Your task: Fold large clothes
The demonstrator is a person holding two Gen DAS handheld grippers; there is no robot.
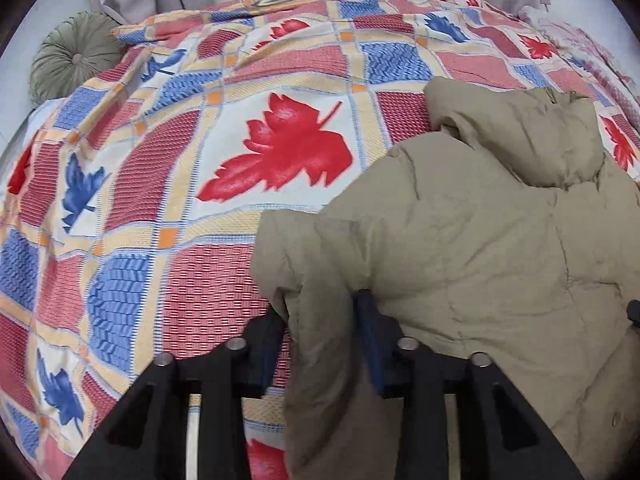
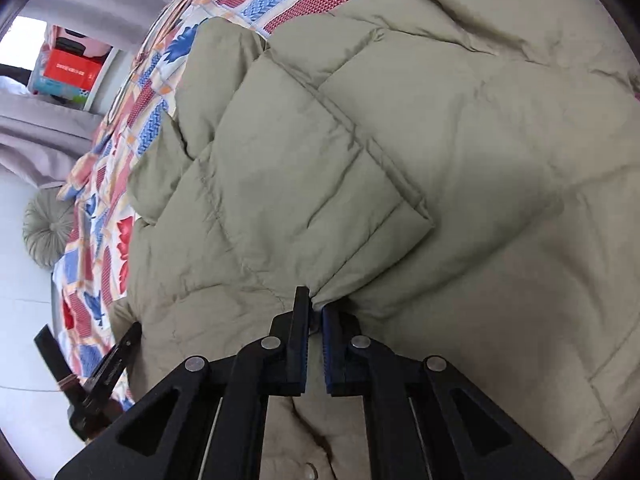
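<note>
Jacket [image 1: 480,220] edge pinched; bedspread [image 1: 160,160] bare leftward

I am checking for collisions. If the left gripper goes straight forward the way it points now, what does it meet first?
Most likely the khaki padded jacket: a fold of it already lies between the jaws of the left gripper. The patterned bedspread probably lies just beneath; depth is unclear.

Khaki jacket [image 1: 480,240] – red/blue leaf-check bedspread [image 1: 160,160]
</note>
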